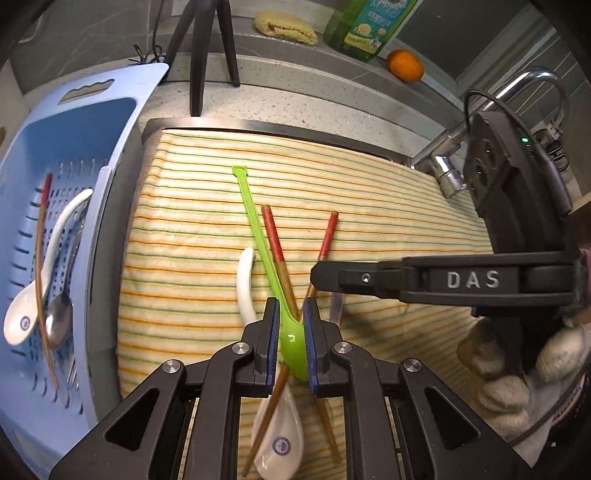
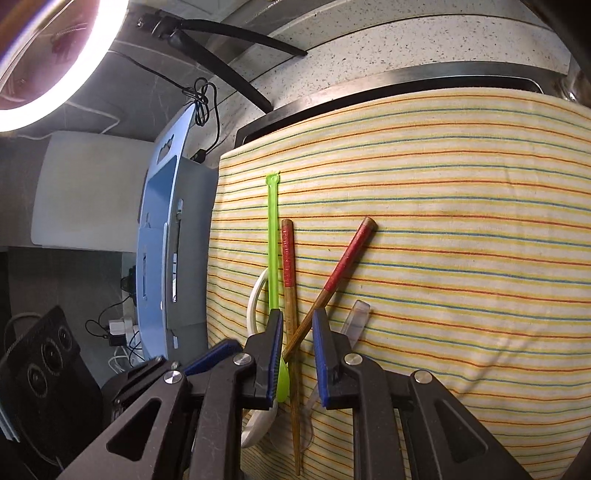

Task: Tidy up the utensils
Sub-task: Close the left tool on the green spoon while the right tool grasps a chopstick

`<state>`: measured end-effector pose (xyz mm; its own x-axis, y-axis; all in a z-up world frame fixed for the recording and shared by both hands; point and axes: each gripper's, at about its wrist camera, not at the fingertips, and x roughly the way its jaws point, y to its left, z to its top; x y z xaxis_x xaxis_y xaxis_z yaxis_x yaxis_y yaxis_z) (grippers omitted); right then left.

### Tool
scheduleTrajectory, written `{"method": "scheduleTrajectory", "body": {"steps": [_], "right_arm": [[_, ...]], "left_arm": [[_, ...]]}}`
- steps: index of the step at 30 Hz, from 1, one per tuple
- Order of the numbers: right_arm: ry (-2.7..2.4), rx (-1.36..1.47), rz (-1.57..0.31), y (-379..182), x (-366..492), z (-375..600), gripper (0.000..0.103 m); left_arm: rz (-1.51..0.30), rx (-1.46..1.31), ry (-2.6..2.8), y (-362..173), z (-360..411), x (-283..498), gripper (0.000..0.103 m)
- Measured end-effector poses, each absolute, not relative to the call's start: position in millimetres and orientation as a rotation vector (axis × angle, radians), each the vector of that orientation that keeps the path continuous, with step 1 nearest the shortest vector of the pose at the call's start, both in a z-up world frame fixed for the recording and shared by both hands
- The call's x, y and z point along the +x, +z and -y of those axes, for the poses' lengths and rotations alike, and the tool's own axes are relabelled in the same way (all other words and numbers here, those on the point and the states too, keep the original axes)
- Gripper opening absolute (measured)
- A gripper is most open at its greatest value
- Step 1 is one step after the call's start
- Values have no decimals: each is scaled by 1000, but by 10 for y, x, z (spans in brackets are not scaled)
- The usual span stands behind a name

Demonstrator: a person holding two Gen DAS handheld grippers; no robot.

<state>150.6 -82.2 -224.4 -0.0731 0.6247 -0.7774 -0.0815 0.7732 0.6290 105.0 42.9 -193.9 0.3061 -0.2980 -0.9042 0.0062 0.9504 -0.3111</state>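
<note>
A green plastic spoon (image 1: 258,229) lies on the striped cloth (image 1: 388,192) with two red-topped wooden chopsticks (image 1: 275,243) crossed beside it and a white ceramic spoon (image 1: 245,284). My left gripper (image 1: 290,332) is shut on the green spoon's bowl. My right gripper (image 2: 298,354) is open, its jaws either side of the crossed chopsticks (image 2: 343,258), next to the green spoon (image 2: 272,236). A clear plastic utensil (image 2: 356,317) lies under the right jaw. The right gripper (image 1: 332,278) also shows in the left wrist view.
A blue perforated basket (image 1: 110,122) at the left holds a white spoon (image 1: 44,266), a metal spoon (image 1: 59,317) and a chopstick (image 1: 40,280). A faucet (image 1: 450,173), an orange (image 1: 404,64), a green soap bottle (image 1: 365,26) and tripod legs (image 1: 199,55) stand behind.
</note>
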Motion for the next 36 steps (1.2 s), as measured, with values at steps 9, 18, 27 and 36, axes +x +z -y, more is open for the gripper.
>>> {"method": "scheduleTrajectory", "body": {"steps": [9, 18, 27, 36], "right_arm": [[598, 485, -1561, -2339, 1516, 873, 15], [587, 501, -1583, -2419, 1516, 851, 16], [570, 499, -1577, -2424, 1547, 820, 16], [544, 484, -1553, -2394, 1576, 860, 12]], "left_arm": [[-1289, -247, -197, -2086, -414, 1149, 12], [-1301, -255, -193, -2145, -383, 1248, 12], [-1300, -263, -189, -2154, -454, 1291, 11], [-1322, -172, -192, -2146, -409, 1311, 10]]}}
